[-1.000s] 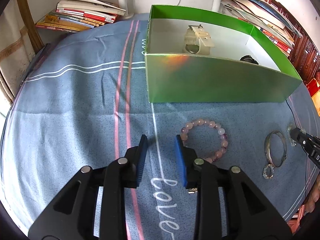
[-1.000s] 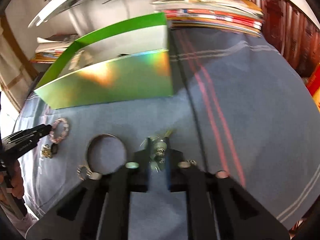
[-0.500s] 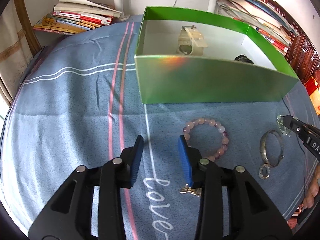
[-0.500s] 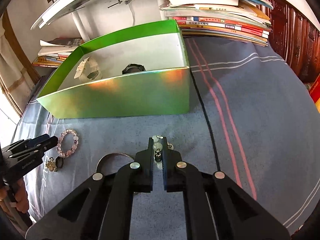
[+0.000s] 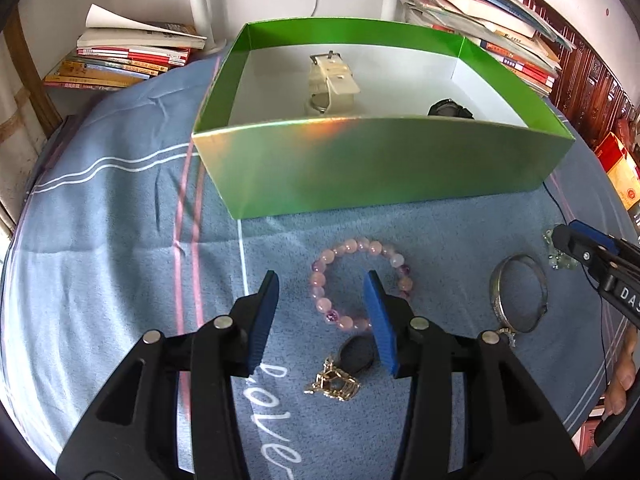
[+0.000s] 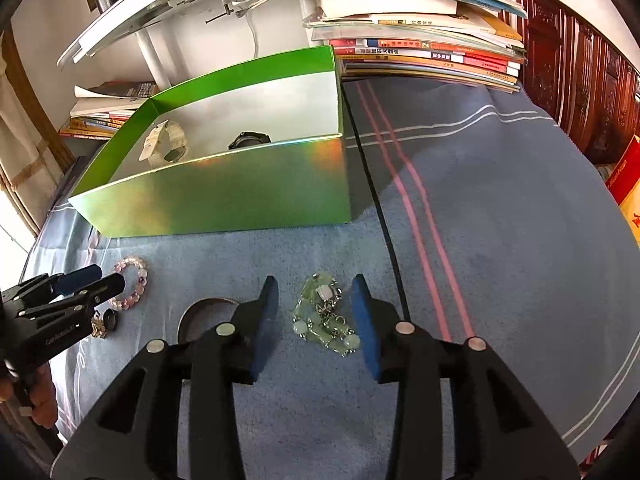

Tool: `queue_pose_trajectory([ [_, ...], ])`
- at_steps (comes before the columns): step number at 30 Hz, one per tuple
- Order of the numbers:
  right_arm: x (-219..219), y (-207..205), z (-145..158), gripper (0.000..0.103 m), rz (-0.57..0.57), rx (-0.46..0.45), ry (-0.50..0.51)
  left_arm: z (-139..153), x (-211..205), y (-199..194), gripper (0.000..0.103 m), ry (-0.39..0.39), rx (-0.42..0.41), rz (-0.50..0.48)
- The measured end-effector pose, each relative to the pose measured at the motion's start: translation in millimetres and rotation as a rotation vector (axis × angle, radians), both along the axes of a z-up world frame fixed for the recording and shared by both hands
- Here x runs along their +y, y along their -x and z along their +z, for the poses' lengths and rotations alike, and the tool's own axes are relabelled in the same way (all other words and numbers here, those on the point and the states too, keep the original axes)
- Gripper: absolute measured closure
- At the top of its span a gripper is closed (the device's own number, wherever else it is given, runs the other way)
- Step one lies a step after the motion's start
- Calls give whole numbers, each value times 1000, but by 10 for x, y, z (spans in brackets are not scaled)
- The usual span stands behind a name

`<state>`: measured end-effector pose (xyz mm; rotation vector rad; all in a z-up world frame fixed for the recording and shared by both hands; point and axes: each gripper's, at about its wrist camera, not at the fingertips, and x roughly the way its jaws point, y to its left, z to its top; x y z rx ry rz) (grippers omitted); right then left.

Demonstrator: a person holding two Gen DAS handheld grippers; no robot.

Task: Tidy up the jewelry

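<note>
Two watches in the green box, four jewelry pieces outside

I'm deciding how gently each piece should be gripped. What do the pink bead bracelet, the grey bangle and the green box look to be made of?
Pink bead bracelet: translucent, polished round beads, likely stone or glass, with a few purple ones.

Grey bangle: dull silver-toned metal, seemingly rigid, with a small charm.

Green box: thin card with a glossy, iridescent foil outside and plain white inside.

Open blue cloth right of the green box; book stacks close behind.
</note>
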<state>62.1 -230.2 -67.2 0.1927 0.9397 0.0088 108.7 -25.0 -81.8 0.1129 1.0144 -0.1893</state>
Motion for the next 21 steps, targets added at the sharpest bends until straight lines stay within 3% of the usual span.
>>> queue_pose_trajectory([
  [15,99,-66,-129,65,6,36,50,-64,-124,70,58,-60,-35,37],
  [21,119,-103,-128,65,8,42,44,-79,-13,32,43,-30,-18,64],
])
